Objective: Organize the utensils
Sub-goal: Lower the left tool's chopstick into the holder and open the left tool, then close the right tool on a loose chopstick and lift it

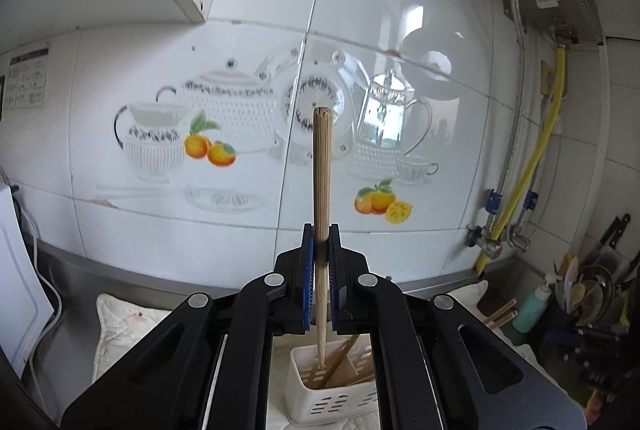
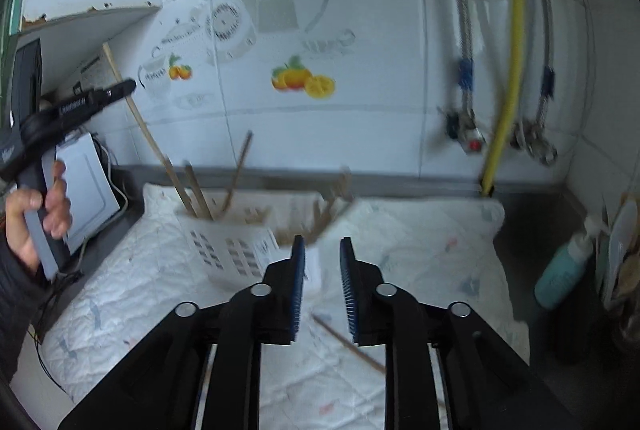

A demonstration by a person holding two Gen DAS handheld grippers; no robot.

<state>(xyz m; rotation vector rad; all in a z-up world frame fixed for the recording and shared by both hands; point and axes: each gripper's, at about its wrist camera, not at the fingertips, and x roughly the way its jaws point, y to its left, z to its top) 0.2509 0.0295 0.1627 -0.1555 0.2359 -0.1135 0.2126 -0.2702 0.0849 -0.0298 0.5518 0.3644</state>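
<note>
Above the white slotted holder, the left gripper is clamped mid-shaft on a chopstick — light, stiff, likely slippery; the right gripper stands apart, empty, above another chopstick lying before the holder.

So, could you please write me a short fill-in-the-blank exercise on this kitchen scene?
1. The left tongs are shut on a wooden ____.
2. The white holder stands on a quilted ____.
3. The right tongs are ____, with nothing between them.
4. The hose on the tiled wall is ____ in colour.

Missing words: chopstick; cloth; open; yellow
</note>
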